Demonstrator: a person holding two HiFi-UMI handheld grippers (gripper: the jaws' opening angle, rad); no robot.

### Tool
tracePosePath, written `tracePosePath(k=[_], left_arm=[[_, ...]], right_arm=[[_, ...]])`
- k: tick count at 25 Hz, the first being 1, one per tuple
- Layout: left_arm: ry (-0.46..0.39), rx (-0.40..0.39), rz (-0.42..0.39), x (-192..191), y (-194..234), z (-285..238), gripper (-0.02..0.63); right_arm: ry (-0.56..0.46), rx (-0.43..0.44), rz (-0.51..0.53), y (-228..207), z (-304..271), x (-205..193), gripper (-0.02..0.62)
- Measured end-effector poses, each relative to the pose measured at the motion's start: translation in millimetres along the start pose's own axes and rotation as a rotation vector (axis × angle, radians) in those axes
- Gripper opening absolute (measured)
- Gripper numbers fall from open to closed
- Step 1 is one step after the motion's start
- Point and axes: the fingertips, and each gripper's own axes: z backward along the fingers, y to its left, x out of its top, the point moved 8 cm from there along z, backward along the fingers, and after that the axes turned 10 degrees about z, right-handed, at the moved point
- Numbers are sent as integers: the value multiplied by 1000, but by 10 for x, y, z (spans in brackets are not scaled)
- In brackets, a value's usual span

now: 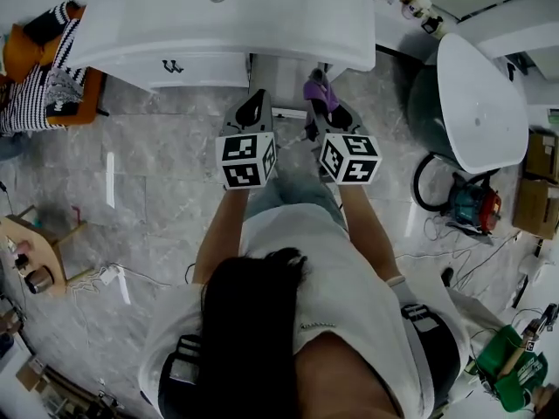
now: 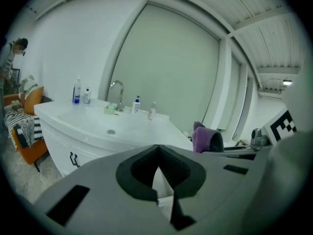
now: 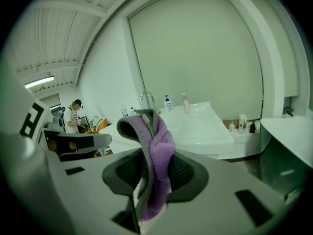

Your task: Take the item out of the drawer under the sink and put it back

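I stand facing the white sink [image 1: 262,16] with both forearms stretched forward, side by side. Each gripper points ahead and a little downward over the grey stone floor [image 1: 157,173], just short of the sink's front edge.

My right gripper [image 1: 327,105] is clamped on the purple cloth [image 1: 316,88]. The cloth stands up out of the jaws and folds over at the top, held in the air in front of the sink and touching nothing else. My left gripper [image 1: 254,103] is empty, its jaws closed tip to tip.

From the head view I see only the tops of the grippers and a tuft of cloth. The right gripper view shows the grip itself, with the cloth [image 3: 159,151] pinched between the dark pads and its lower end hanging down. It also shows a person [image 3: 73,114] standing far off to the side.

The left gripper view shows its own meeting tips [image 2: 157,148], the tap [image 2: 116,89] and bottles [image 2: 77,91] at the back of the basin, and the dark handle [image 2: 73,159] on the cabinet front below.
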Motion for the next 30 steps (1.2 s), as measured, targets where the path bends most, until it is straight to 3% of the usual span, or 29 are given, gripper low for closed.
tracePosePath(k=[9, 16, 30], left_arm=[[-11, 28, -13, 44, 93, -56, 5], [0, 50, 2, -52, 129, -245, 5], [8, 153, 46, -28, 178, -642, 5]], right_arm=[[-19, 23, -43, -24, -83, -10, 129], [18, 24, 36, -127, -298, -58, 129], [200, 101, 140, -463, -960, -365, 129]])
